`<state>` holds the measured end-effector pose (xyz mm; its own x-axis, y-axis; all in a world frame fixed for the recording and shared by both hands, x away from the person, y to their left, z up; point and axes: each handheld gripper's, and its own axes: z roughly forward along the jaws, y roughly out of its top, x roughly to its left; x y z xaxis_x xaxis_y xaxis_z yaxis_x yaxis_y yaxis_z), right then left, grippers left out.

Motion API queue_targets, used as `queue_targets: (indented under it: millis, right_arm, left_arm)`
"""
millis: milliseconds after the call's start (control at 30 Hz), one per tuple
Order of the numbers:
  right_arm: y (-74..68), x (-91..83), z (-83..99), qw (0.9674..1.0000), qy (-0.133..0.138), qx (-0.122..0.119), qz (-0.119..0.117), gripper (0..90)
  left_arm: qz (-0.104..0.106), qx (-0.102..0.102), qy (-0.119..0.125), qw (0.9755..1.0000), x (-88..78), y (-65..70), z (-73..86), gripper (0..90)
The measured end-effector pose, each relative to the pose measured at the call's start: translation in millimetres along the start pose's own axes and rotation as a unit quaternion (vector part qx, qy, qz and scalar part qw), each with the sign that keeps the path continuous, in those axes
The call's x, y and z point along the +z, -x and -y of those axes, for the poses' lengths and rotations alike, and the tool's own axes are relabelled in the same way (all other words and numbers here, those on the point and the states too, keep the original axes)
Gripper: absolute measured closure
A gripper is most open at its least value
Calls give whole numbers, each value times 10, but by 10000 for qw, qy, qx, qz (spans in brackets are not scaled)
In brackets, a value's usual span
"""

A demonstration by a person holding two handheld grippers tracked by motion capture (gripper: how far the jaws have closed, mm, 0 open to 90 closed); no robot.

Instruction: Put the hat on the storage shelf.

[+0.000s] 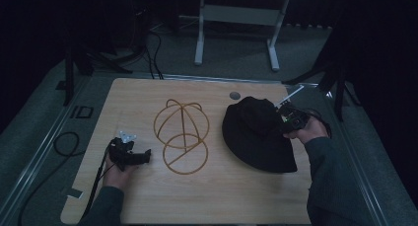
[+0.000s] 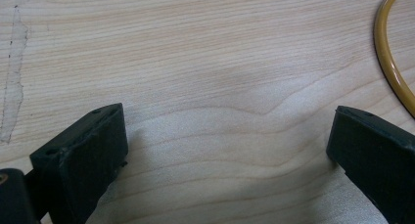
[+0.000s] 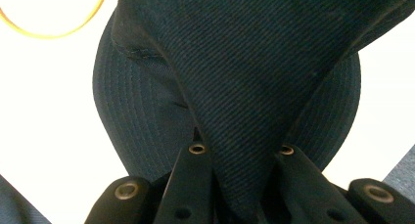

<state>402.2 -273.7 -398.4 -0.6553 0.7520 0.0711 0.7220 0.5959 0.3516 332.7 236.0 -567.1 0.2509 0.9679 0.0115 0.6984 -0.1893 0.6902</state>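
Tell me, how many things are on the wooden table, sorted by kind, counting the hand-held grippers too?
Black bucket hat: 1, pinched by the right gripper
Gold wire hat stand: 1
Hand-held grippers: 2, the left gripper open over bare wood
Total: 4

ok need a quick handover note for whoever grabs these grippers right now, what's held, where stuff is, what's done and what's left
Right gripper: shut on the crown fabric of the black hat, pinching it up; the brim is on the table, at its right side.
Left gripper: open, holding nothing, low over bare wood left of the wire hat stand.
The stand is at the table's middle, bare, and apart from the hat.
Done: hat gripped.
Left, as it looks: lift the hat across and set it over the stand's dome; the left gripper could steady the base ring.
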Motion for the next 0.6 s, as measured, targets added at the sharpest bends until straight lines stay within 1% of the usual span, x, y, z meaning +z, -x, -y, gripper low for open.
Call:
queue_targets:
  millis: [200, 600]
  right_arm:
    - [-35, -28, -43, 10000, 35, -69, -39, 865]
    - [-116, -142, -95, 9997, 117, -202, -27, 865]
  left_arm:
    - [0, 2, 3, 10000, 0, 0, 0, 18]
    - [-2, 4, 0, 10000, 0, -1, 0, 18]
